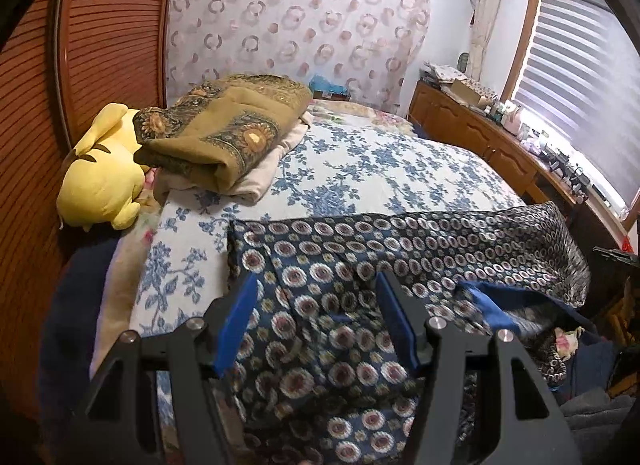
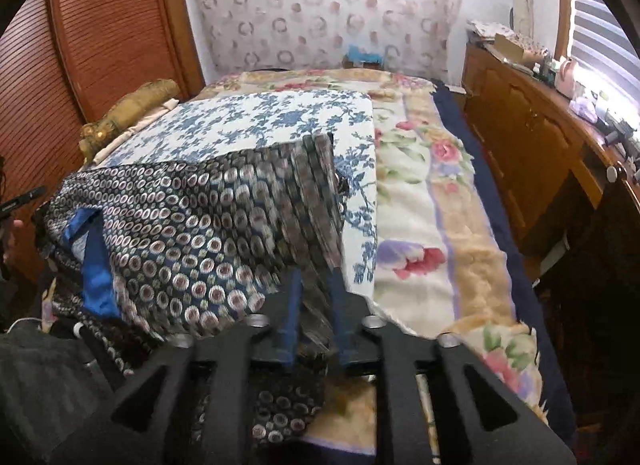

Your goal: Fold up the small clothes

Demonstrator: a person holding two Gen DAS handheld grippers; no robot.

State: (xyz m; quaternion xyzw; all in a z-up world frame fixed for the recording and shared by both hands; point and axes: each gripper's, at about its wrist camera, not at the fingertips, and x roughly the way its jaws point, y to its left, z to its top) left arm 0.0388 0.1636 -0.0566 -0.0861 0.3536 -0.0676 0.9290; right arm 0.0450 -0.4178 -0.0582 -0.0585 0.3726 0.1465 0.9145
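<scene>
The patterned garment is lying across the near end of the bed, partly draping off its edge. The left gripper is hovering over it with jaws wide, gripping nothing. The right gripper is showing narrow jaws with a fold of cloth between them — whether the pads are pressing it I cannot tell. If that fold is slipping free, the slick fabric is likely sliding off the bed or bunching unevenly. No containers are showing clearly — only a folded blanket beside a yellow plush toy
</scene>
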